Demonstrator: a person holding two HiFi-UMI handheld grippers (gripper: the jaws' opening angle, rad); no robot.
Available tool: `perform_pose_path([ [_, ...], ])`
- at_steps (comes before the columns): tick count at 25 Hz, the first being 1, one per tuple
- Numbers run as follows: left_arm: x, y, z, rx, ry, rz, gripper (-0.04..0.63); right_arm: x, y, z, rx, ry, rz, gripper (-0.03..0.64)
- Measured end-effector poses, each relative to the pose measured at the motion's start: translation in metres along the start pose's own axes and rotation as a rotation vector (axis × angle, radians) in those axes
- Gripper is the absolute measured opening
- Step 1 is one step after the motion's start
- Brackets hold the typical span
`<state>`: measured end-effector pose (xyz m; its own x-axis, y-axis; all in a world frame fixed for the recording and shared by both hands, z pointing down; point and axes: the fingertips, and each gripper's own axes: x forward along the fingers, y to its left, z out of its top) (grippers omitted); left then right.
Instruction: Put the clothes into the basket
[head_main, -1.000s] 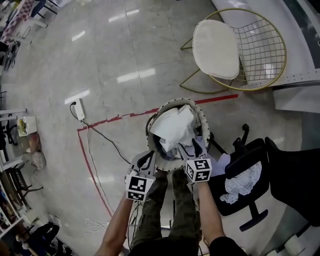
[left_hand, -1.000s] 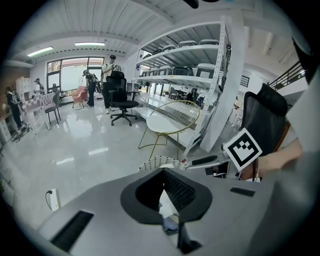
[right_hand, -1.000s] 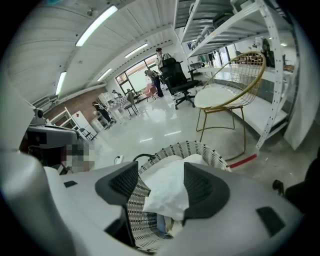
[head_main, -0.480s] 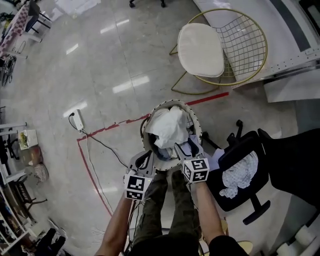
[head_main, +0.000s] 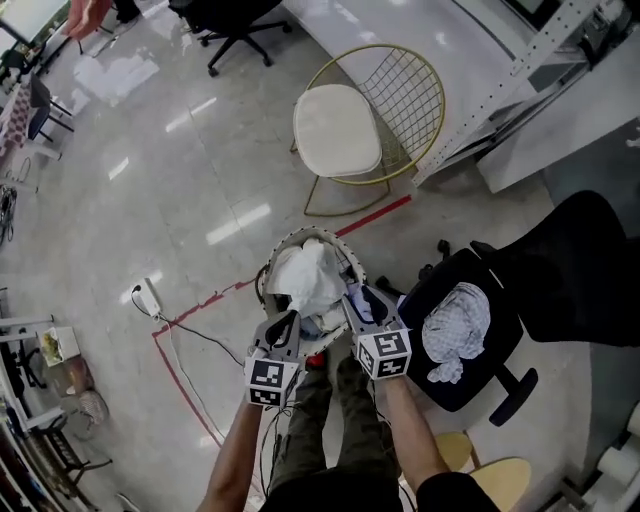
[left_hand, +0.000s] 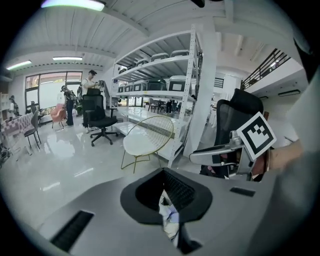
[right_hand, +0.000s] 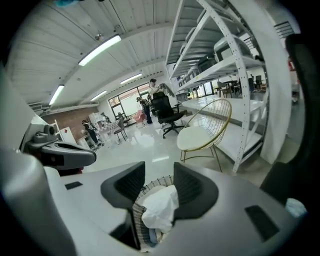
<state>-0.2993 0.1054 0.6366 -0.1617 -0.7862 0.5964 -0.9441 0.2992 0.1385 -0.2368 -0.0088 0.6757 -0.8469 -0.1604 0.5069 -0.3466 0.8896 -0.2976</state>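
Hovering over filled basket (right_hand: 138, 220), sizing up next pickup.
Holding R gripper (head_main: 360, 300) released, jaws just been narrowing w/ nothing btwn pads, looking past them at white garment (head_main: 305, 275) in basket at 12. Carrying L gripper (head_main: 287, 322) clenched, showing cloth sliver in slit, pinched or not unclear. Prob. going next for patterned cloth (head_main: 452, 330) on office chair (head_main: 490, 345) at 3: reopening wide, grabbing a thick fold.

A round woven basket (right_hand: 138, 215) is seen standing upright on the floor, heaped with a crumpled white garment (head_main: 305, 278) that rises above its rim. A pale patterned garment (head_main: 455, 328) is seen bunched on the black chair (head_main: 505, 335) seat, right of the basket.
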Motion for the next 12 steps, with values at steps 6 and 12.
perform_pose_path([
  [6,-0.003,-0.048,0.043,0.07,-0.045,-0.082,0.006,-0.071,-0.03,0.034,0.015,-0.094,-0.129,0.109],
  [12,0.005,-0.091,0.085,0.136,-0.091,-0.168,0.006,-0.132,-0.068,0.055,0.086,-0.184,-0.259,0.054],
])
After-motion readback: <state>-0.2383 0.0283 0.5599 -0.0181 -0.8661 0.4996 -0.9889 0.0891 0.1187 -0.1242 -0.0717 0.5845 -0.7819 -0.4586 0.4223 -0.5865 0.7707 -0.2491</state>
